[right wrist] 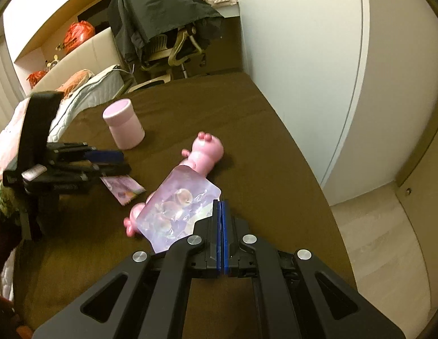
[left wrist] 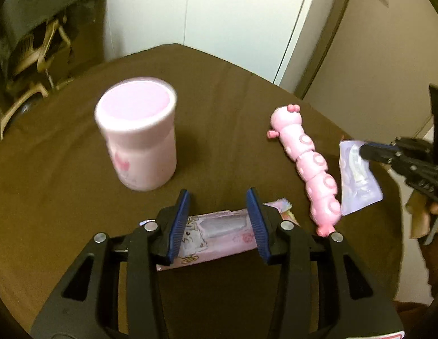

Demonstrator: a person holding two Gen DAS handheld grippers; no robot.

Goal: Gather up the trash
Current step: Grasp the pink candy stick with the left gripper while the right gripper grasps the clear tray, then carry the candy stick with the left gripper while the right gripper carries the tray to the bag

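The right gripper pinches a clear pouch by one corner, above the pink toy. The left gripper hangs spread over a pink wrapper lying flat on the table, pads not touching it. The corner pinch may slip; the left jaws may skate over the flat wrapper, or nudge the nearby cup.

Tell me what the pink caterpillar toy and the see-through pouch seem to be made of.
Caterpillar toy: looks like hard moulded plastic, smooth and slightly glossy, with rounded segments. Pouch, pinched in the right claw: probably thin clear plastic film, shiny and crinkled, with round shapes showing through.
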